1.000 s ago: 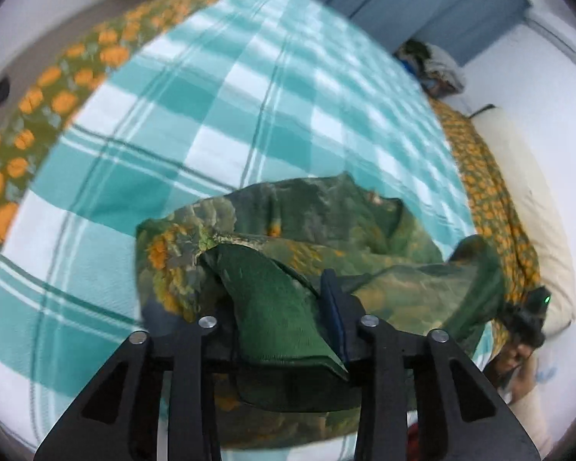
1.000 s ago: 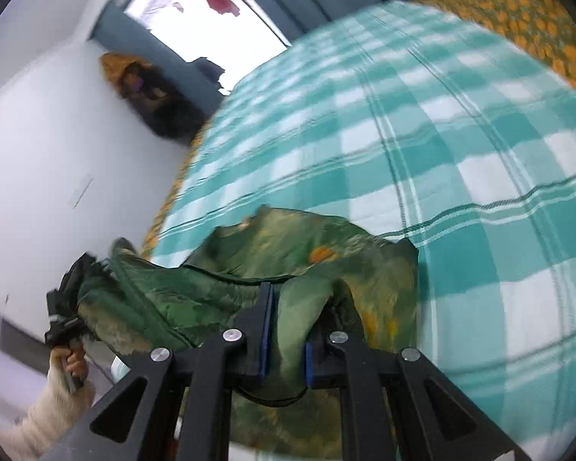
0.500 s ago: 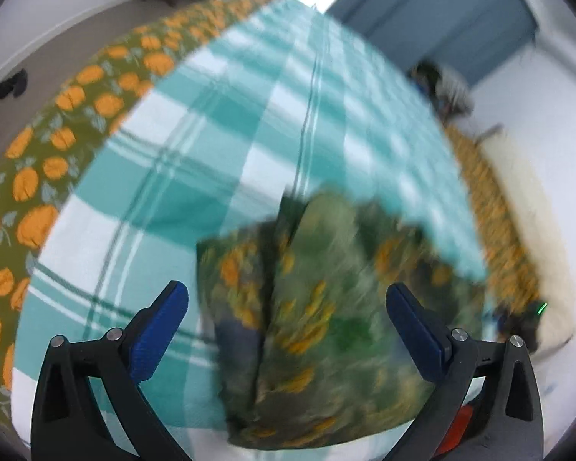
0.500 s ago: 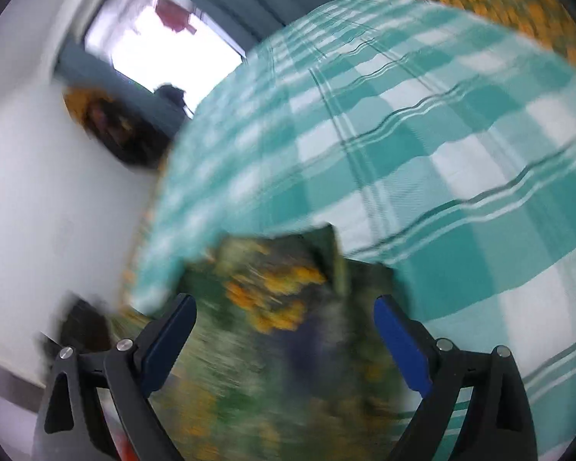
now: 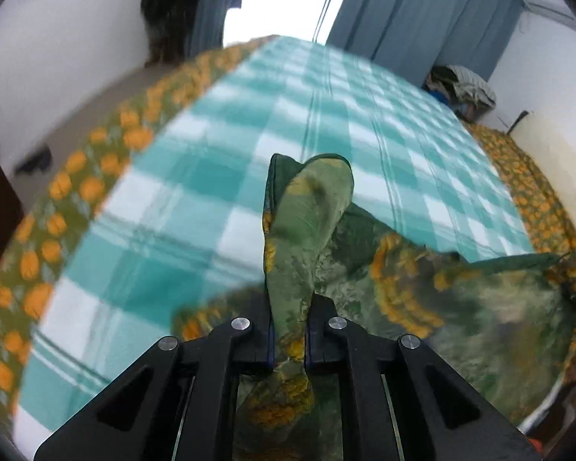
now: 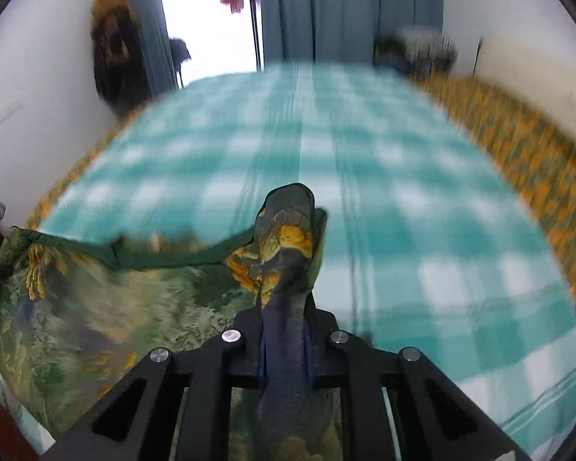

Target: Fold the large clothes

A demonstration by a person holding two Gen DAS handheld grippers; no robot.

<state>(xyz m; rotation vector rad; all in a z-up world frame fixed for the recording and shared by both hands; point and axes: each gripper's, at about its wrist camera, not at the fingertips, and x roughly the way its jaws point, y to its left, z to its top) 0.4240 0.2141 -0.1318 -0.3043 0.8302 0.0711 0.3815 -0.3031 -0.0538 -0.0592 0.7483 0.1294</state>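
Note:
A green garment with orange flower print (image 5: pixel 422 299) lies at the near end of a bed under a teal-and-white checked cover (image 5: pixel 249 176). My left gripper (image 5: pixel 288 340) is shut on a bunched fold of the garment that sticks up between its fingers. In the right wrist view the same garment (image 6: pixel 115 307) spreads to the left, and my right gripper (image 6: pixel 286 340) is shut on another fold of it, which pokes up past the fingertips. The cloth stretches between the two grips. Both views are blurred by motion.
An orange-flowered sheet (image 5: pixel 57 207) borders the checked cover on both sides. Blue curtains (image 5: pixel 422 11) and a bright doorway stand beyond the bed's far end. A pile of clothes (image 5: pixel 460 88) sits at the far right corner. White walls close in on both sides.
Both grippers first held folds, opened wide over the garment half a second ago, and have now closed on new folds. Both views have tipped up toward the far end of the room.

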